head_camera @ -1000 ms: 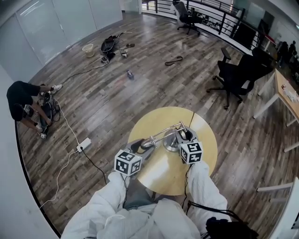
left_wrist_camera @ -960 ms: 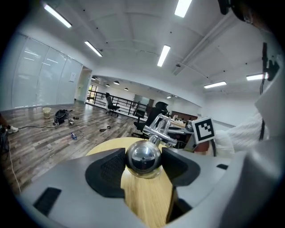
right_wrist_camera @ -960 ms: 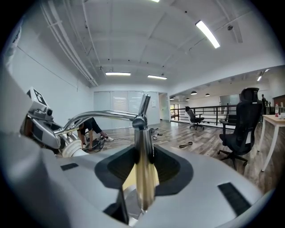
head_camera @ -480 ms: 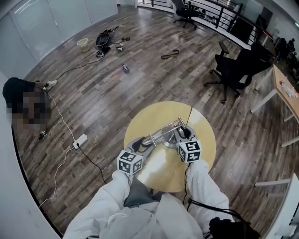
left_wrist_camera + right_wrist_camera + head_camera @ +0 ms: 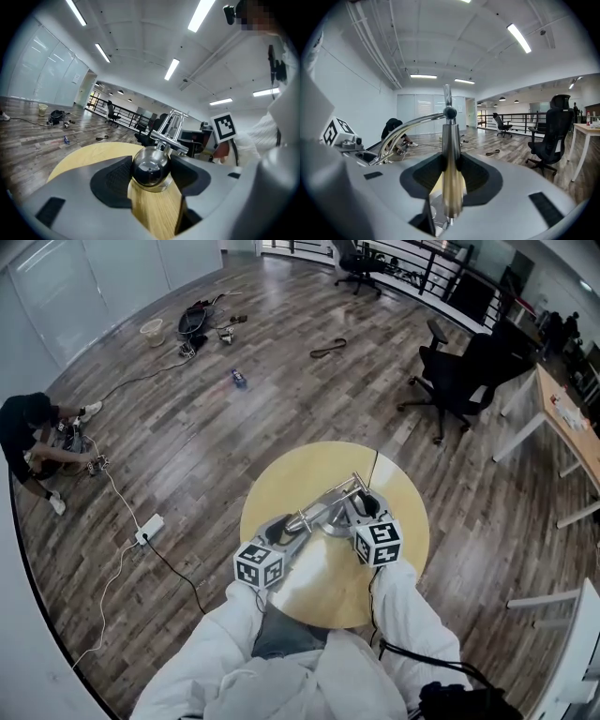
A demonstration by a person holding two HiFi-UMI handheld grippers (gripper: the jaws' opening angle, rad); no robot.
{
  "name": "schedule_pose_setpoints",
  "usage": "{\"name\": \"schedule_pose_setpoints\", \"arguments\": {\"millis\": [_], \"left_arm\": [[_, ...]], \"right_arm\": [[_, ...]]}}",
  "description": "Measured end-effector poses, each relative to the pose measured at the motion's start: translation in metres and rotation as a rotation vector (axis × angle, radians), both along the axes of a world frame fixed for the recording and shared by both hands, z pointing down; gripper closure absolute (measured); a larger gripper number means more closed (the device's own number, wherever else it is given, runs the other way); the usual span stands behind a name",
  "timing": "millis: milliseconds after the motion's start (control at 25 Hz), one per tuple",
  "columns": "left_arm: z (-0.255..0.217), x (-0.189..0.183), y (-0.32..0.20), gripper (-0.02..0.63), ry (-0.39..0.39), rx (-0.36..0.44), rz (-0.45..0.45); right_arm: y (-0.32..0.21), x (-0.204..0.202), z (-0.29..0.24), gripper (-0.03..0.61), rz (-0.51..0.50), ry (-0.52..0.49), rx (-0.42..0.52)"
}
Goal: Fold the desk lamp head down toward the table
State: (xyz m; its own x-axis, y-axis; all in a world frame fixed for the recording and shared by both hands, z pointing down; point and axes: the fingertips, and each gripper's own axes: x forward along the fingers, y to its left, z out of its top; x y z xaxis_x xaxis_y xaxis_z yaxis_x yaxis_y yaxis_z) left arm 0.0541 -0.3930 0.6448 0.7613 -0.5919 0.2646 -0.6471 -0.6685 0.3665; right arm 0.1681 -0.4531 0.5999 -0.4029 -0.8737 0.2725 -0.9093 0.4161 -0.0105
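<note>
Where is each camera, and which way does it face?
Head view: head-mounted, steeply down at the round table; sleeves, left gripper, right gripper.
Left gripper view: along left gripper's jaws, shut on lamp head; right sleeve beyond.
Right gripper view: along right gripper's jaws, shut on lamp post.
Shared: all show the lamp arm.

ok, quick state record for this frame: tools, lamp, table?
left tool: closed on the lamp head
right tool: closed on the lamp post
lamp arm: slopes from the post's top joint down to the head
lamp head: low over the table; contact unclear
table: round, wooden, lamp stands on it
</note>
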Motion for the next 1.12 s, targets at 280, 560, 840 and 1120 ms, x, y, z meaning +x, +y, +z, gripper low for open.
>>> {"name": "schedule_pose_setpoints", "arguments": {"millis": [280,560,840,1120], "left_arm": [[0.012,0.005,-0.001,0.364,0.026,-0.010,0.039],[0.019,0.012,-0.006,0.364,0.034,-0.015,0.079],[0.026,0.020,-0.009,0.364,0.046,0.000,0.105],[0.028,0.022,-0.008,0.364,0.024,0.014,0.124]], "right_arm": [[0.003,-0.003,0.003,0.454,0.002,0.017,-0.005],[0.002,-0.003,0.002,0.454,0.008,0.028,-0.010],[0.001,-0.002,0.004,0.454,0.013,0.024,0.004],[0.003,-0.003,0.004,0.454,0.021,0.029,0.004]]}}
